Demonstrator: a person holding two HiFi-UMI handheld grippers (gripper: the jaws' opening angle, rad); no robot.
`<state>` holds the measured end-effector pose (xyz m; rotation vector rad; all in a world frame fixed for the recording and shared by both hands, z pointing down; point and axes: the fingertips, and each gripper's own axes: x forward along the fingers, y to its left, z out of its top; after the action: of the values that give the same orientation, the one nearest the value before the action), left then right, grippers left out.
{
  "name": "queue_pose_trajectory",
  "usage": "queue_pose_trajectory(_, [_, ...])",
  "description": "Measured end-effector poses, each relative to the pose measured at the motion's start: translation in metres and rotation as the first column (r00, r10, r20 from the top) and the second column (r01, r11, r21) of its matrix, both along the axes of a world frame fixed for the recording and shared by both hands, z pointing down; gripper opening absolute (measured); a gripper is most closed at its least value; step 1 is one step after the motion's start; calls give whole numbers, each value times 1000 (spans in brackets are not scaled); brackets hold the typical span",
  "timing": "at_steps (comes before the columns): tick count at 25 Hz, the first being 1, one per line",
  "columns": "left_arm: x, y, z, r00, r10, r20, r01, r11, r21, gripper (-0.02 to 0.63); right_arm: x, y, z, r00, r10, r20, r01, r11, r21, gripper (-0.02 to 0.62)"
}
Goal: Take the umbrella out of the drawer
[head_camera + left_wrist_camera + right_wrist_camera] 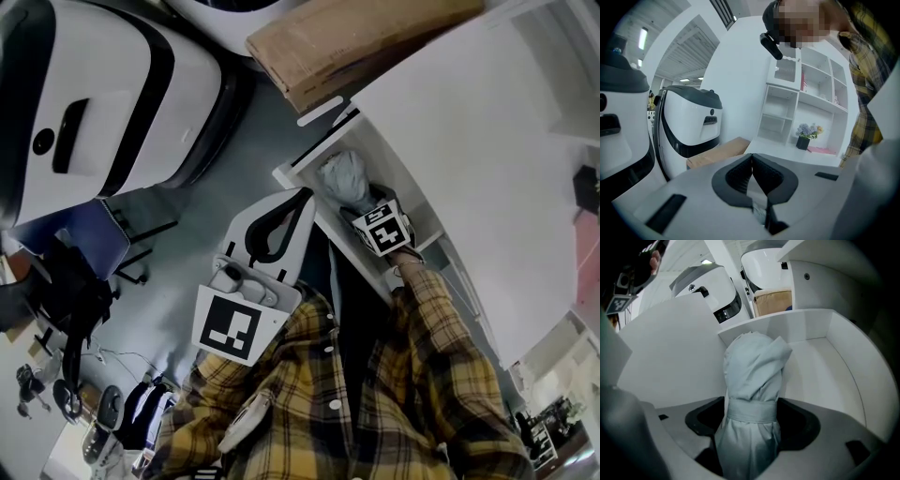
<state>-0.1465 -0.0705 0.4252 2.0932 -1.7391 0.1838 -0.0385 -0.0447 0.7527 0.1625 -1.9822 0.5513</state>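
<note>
Tongs on the left sit pressed together and empty, close to the person's shirt. Further out, the right tongs reach down into the drawer with jaws spread wide around the umbrella, not gripping it. The umbrella lies in the drawer, its near part between those jaws and its far end near the drawer's back left corner. My worry: closing on loose cloth alone would let it slip, and a skewed lift could snag that end on the back wall.

Umbrella, lower end beyond right gripper view's edge
</note>
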Motion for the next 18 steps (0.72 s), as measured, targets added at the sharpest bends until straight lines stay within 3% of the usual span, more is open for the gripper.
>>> queue_pose_trajectory(18, [2,10,2,999,-41,-7,41,999,-14,20,5,2,10,995,-53,-82,62,992,107,332])
